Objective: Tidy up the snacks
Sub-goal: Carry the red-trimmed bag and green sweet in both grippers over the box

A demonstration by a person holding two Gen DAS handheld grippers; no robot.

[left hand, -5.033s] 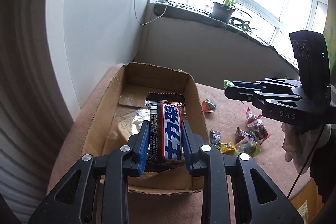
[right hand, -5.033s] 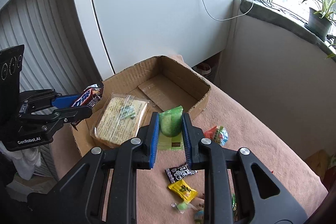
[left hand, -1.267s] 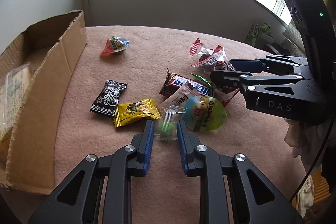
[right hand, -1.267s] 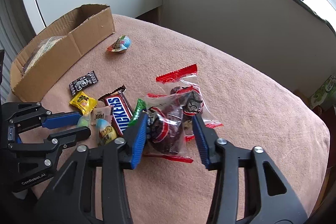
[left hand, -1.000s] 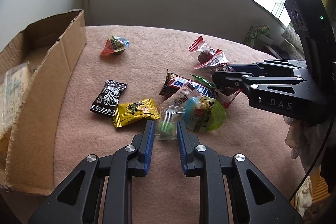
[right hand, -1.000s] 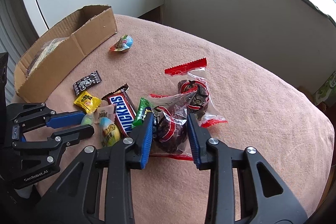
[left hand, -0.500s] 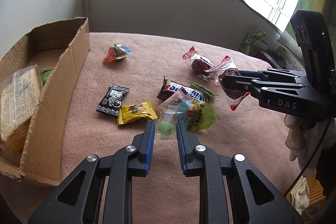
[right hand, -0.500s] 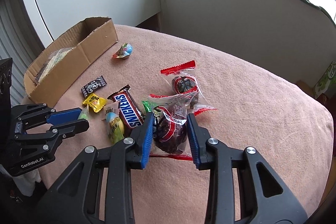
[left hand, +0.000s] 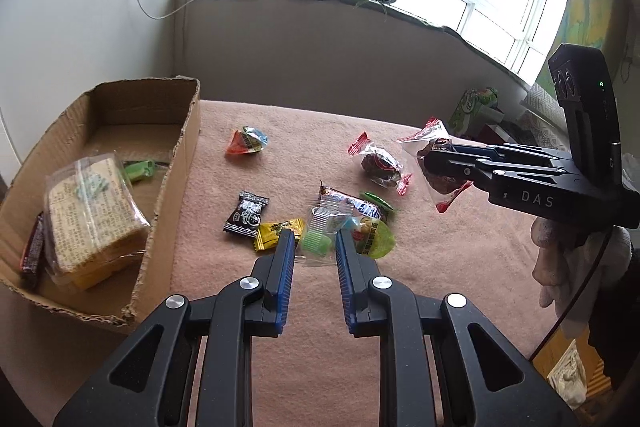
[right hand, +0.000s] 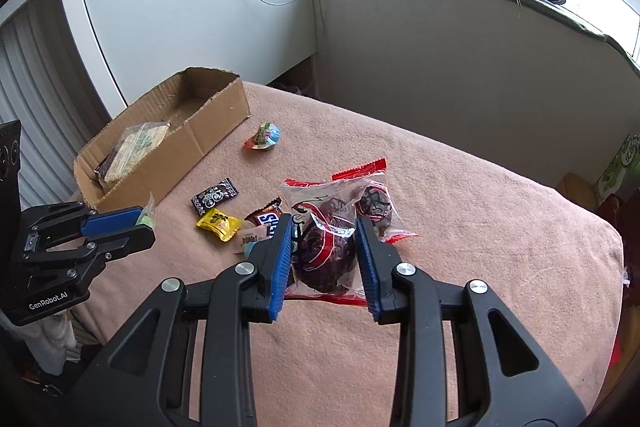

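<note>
My left gripper [left hand: 315, 241] is shut on a small clear packet with a green candy [left hand: 316, 241] and holds it above the pink cloth. My right gripper [right hand: 322, 223] is shut on a clear red-edged packet with a dark round snack [right hand: 326, 249], lifted off the cloth; it also shows in the left wrist view [left hand: 440, 167]. The cardboard box [left hand: 176, 187] at the left holds a wrapped cracker block [left hand: 90, 211], a green packet [left hand: 138, 169] and a chocolate bar [left hand: 32, 251]. The left gripper shows in the right wrist view [right hand: 120, 227].
Loose snacks lie on the pink cloth [left hand: 320, 347]: a second red-edged dark snack [left hand: 380, 165], a Snickers bar [right hand: 264, 221], a black packet [left hand: 246, 215], a yellow candy [right hand: 218, 223], a green round pack [left hand: 374, 233] and a red-blue candy [left hand: 246, 141]. A wall and windowsill stand behind.
Both grippers closed on their packets and rose off the cloth with them. Five seconds ago they held a chocolate bar and a green packet over the box; those now lie in the box.
</note>
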